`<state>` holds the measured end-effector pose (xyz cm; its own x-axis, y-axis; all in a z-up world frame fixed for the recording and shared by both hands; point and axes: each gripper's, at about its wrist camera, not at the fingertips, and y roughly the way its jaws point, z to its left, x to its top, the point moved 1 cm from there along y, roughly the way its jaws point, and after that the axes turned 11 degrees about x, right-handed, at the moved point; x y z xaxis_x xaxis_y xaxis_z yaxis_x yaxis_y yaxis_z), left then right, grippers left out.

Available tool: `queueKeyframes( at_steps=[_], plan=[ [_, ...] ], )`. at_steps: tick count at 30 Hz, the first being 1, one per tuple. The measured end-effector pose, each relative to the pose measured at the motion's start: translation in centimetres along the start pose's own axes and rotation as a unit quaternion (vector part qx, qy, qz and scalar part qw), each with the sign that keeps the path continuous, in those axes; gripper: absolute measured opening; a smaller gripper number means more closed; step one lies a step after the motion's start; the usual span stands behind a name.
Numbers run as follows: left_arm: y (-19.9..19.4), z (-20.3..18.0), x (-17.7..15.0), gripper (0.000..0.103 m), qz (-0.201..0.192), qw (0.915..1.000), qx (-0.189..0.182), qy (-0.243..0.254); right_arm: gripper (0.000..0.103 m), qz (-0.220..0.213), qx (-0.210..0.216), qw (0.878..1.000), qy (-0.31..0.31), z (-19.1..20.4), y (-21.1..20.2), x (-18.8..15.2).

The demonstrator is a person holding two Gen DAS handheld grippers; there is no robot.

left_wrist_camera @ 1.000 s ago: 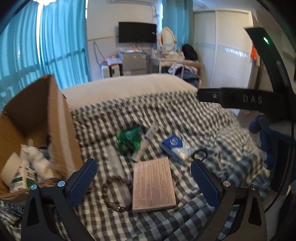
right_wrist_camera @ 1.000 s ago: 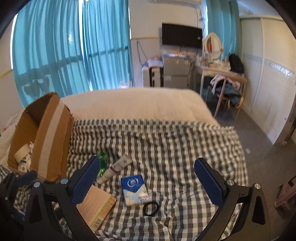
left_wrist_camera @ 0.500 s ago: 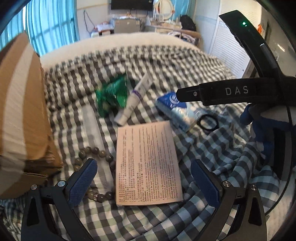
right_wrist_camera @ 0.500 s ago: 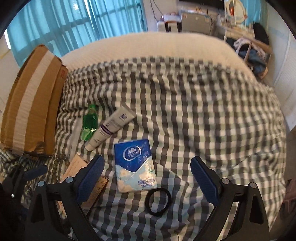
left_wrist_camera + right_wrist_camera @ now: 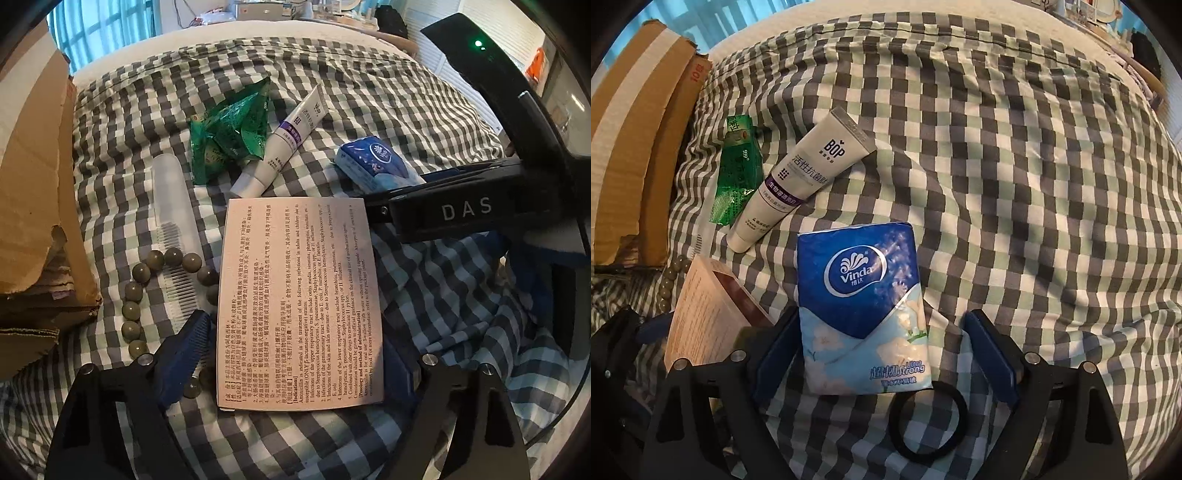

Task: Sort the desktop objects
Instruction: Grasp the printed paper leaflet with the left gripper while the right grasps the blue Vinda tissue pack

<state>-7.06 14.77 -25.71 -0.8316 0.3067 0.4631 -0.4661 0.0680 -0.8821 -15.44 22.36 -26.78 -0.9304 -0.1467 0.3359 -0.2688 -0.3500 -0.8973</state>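
Two grippers low over checked bedspread (image 5: 1015,155). Left gripper (image 5: 295,354) straddles pink medicine box (image 5: 299,299), jaws wide, just been closing, pads not clearly pressing box sides. Right gripper (image 5: 886,350) straddles tissue pack (image 5: 862,317), jaws wide, just been closing, right pad apart from pack. Black ring (image 5: 929,421) touches pack's near edge. Tube (image 5: 801,173) and green packet (image 5: 737,173) beyond pack, left. Beads (image 5: 140,295) and comb (image 5: 177,229) left of box; cardboard box (image 5: 33,206) further left.

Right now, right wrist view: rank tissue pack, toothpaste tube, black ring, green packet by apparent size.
1. tissue pack, though it lies nearest the camera
2. toothpaste tube
3. black ring and green packet: similar footprint, not ranked; ring is nearer.
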Motion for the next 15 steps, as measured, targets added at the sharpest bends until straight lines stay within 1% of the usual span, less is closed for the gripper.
queueKeyframes(
  at_steps=[1, 3, 4, 5, 6, 7, 11, 14, 15],
  plan=[
    [0.0, 0.0, 0.0, 0.086, -0.001, 1.0000, 0.000, 0.000, 0.087, 0.000, 0.001, 1.000, 0.000, 0.0, 0.0, 0.0],
    [-0.3, 0.0, -0.1, 0.086, -0.003, 1.0000, 0.000, 0.000, 0.078, -0.003, 0.006, 1.000, -0.001, 0.0, -0.2, -0.1],
    [-0.6, 0.0, -0.2, 0.085, -0.008, 1.0000, 0.002, 0.001, 0.071, -0.006, 0.006, 1.000, -0.001, 0.1, -0.4, -0.1],
    [-1.1, 0.0, -0.2, 0.079, -0.015, 0.9999, 0.003, 0.003, 0.065, -0.011, 0.004, 1.000, -0.001, 0.0, -0.7, -0.2],
    [-1.7, -0.1, -0.2, 0.076, -0.023, 0.9997, 0.005, 0.008, 0.062, -0.015, 0.003, 1.000, 0.000, 0.0, -0.9, -0.2],
    [-2.2, -0.2, -0.2, 0.076, -0.029, 0.9994, 0.013, 0.013, 0.053, -0.021, 0.000, 1.000, 0.002, 0.0, -1.3, -0.3],
    [-2.9, -0.1, -0.5, 0.076, -0.036, 0.9991, 0.014, 0.018, 0.051, -0.038, -0.001, 0.999, 0.009, -0.4, -2.4, -0.4],
    [-3.8, -0.1, -0.2, 0.075, -0.048, 0.9986, 0.016, 0.014, 0.051, -0.062, -0.008, 0.998, 0.006, 0.3, -3.7, -0.5],
    [-4.0, 0.5, -0.1, 0.075, -0.053, 0.9984, 0.016, 0.014, 0.051, -0.072, -0.011, 0.997, 0.006, 0.9, -4.3, -0.8]
  ],
)
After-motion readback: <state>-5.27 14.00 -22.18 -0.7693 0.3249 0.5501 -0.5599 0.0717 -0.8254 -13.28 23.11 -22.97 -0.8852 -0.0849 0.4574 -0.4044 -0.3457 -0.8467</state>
